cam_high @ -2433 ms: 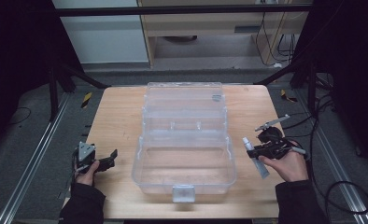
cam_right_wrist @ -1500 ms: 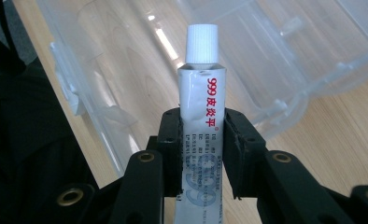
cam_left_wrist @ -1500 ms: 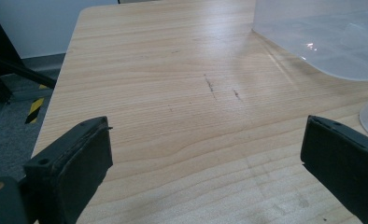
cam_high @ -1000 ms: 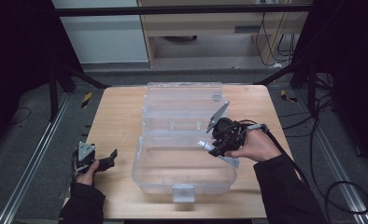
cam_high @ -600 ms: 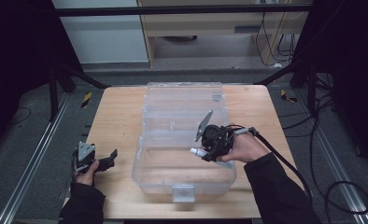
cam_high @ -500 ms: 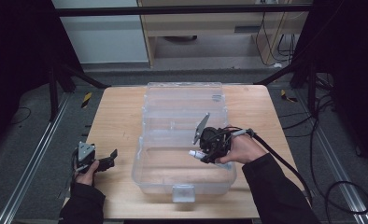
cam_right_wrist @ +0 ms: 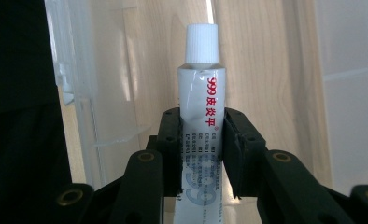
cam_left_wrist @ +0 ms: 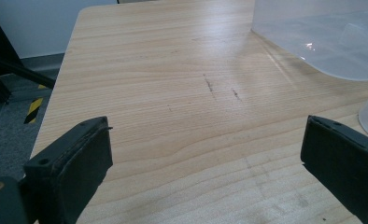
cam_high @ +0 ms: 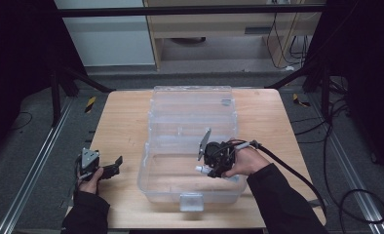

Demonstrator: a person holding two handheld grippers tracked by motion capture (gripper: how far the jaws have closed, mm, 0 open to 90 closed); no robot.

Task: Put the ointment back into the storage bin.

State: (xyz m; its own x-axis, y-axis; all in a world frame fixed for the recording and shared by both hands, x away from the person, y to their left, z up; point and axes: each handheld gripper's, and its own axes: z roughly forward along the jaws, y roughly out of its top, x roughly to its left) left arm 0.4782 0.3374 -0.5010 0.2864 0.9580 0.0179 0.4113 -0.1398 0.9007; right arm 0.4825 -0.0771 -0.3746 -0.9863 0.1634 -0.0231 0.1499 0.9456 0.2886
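The right gripper (cam_high: pixel 210 165) pinches a small white tube (cam_right_wrist: pixel 201 121) by its middle, over the near part of the clear plastic box (cam_high: pixel 190 102) on the wooden surface (cam_high: pixel 122 122). The tube looks light and soft, so a hard squeeze could dent it; the firmer end by the cap (cam_right_wrist: pixel 202 43) seems safer to hold. Its long side runs straight out past the jaws, cap end pointing left. The left gripper (cam_high: pixel 105 168) rests at the near left, jaws spread wide, holding nothing

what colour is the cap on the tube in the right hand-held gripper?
White, ribbed cap on the tube; clearest in the right gripper view.
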